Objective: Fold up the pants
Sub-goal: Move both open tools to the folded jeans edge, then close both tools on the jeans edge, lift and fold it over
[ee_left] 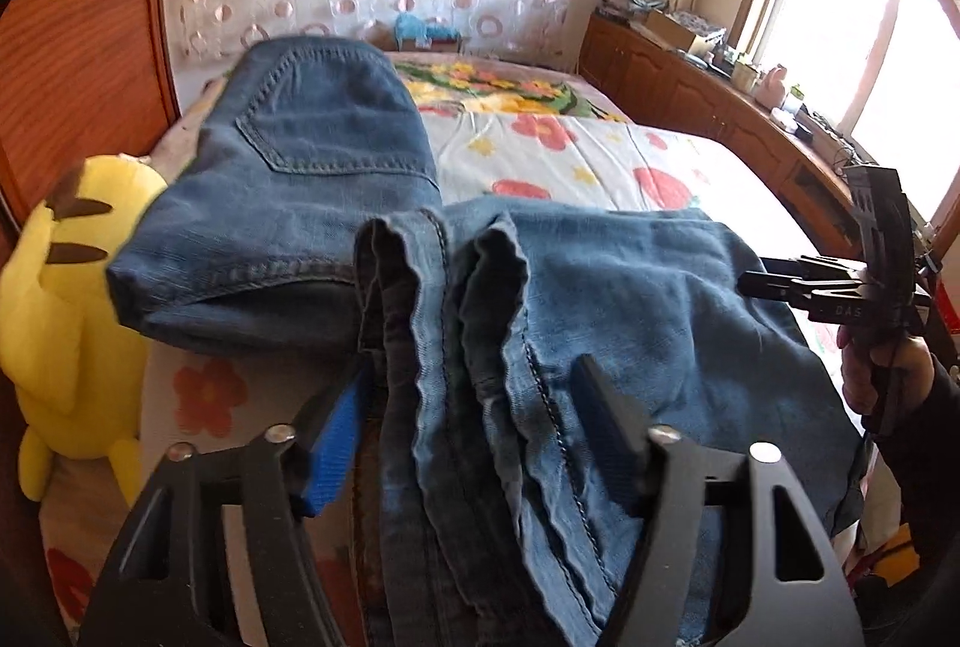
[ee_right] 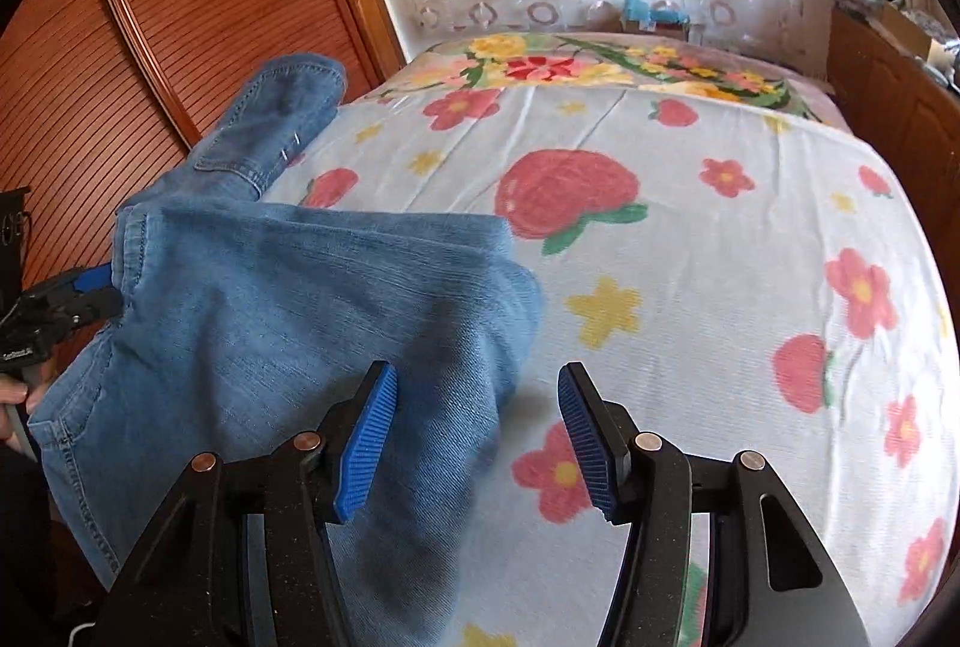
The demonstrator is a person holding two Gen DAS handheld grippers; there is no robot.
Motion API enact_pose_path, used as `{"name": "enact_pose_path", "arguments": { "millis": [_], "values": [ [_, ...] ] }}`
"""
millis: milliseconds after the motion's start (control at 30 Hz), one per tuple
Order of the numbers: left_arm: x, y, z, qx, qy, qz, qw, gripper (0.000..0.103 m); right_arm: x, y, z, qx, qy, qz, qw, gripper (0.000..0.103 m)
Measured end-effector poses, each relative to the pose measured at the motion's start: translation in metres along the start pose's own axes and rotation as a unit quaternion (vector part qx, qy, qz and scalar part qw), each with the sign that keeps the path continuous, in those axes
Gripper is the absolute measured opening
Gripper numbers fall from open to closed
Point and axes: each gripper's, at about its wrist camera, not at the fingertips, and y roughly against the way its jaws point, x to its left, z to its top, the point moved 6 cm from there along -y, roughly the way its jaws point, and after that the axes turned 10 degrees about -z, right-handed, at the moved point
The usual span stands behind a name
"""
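Note:
Blue jeans (ee_left: 288, 179) lie partly folded along the left side of the bed, the seat with its back pocket at the far end. In the left wrist view the leg ends (ee_left: 468, 299) are bunched between my left gripper's (ee_left: 474, 377) fingers, which are shut on them. The right wrist view shows that left gripper (ee_right: 108, 290) clamping the hem edge of the jeans (ee_right: 288, 299). My right gripper (ee_right: 477, 374) stands open just over the jeans' right edge, nothing pressed between its blue pads (ee_right: 366, 437). The same right gripper (ee_left: 750, 281) appears at the jeans' right edge.
The bed (ee_right: 690, 257) has a white sheet with strawberries and flowers. A yellow plush toy (ee_left: 66, 287) sits at the bed's left edge by a wooden wardrobe (ee_right: 150, 17). A low wooden cabinet (ee_left: 690, 77) with clutter runs under the window. A person's hand (ee_left: 864, 377) holds the right gripper.

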Motion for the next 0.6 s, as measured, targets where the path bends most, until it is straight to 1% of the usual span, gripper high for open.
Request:
{"name": "enact_pose_path", "arguments": {
  "millis": [67, 100, 133, 167, 200, 233, 267, 300, 333, 400, 467, 600],
  "values": [
    [0.002, -0.003, -0.002, 0.004, -0.001, 0.0, 1.0, 0.049, 0.002, -0.004, 0.0, 0.002, 0.005, -0.001, 1.0, 0.058],
    [0.001, -0.005, -0.003, 0.007, -0.002, -0.002, 1.0, 0.046, 0.004, -0.004, 0.001, 0.002, 0.008, -0.002, 1.0, 0.058],
    [0.001, -0.006, -0.004, 0.008, -0.002, -0.008, 0.9999, 0.037, 0.005, -0.004, 0.001, 0.002, 0.011, -0.003, 1.0, 0.058],
    [0.0, -0.007, -0.005, 0.009, -0.002, -0.011, 0.9999, 0.034, 0.006, -0.004, 0.001, 0.002, 0.012, -0.002, 1.0, 0.058],
    [-0.001, -0.007, -0.007, 0.009, -0.005, -0.012, 0.9999, 0.031, 0.008, -0.004, 0.0, 0.001, 0.013, 0.0, 1.0, 0.05],
    [-0.003, -0.007, -0.007, 0.008, -0.008, -0.016, 0.9998, 0.023, 0.011, -0.003, -0.001, 0.002, 0.016, 0.009, 1.0, 0.032],
    [-0.007, -0.007, -0.008, 0.008, -0.011, -0.022, 0.9997, 0.021, 0.013, -0.002, -0.001, 0.001, 0.02, 0.015, 1.0, 0.026],
    [-0.01, -0.005, -0.009, 0.005, -0.018, -0.021, 0.9996, 0.019, 0.016, 0.0, -0.002, -0.003, 0.028, 0.013, 1.0, 0.014],
    [-0.015, -0.003, -0.009, 0.0, -0.025, -0.022, 0.9995, 0.014, 0.019, 0.002, -0.003, -0.005, 0.037, 0.014, 0.999, 0.01],
    [-0.023, 0.004, -0.009, -0.012, -0.033, -0.022, 0.9991, 0.012, 0.02, 0.01, -0.003, -0.021, 0.048, 0.009, 0.999, 0.007],
    [-0.031, 0.016, -0.006, -0.03, -0.038, -0.021, 0.9986, 0.011, 0.021, 0.027, -0.001, -0.048, 0.052, 0.004, 0.997, 0.007],
    [-0.059, 0.051, 0.008, -0.074, -0.056, -0.033, 0.9951, 0.011, 0.024, 0.075, 0.009, -0.098, 0.056, 0.005, 0.994, 0.006]
  ]
}}
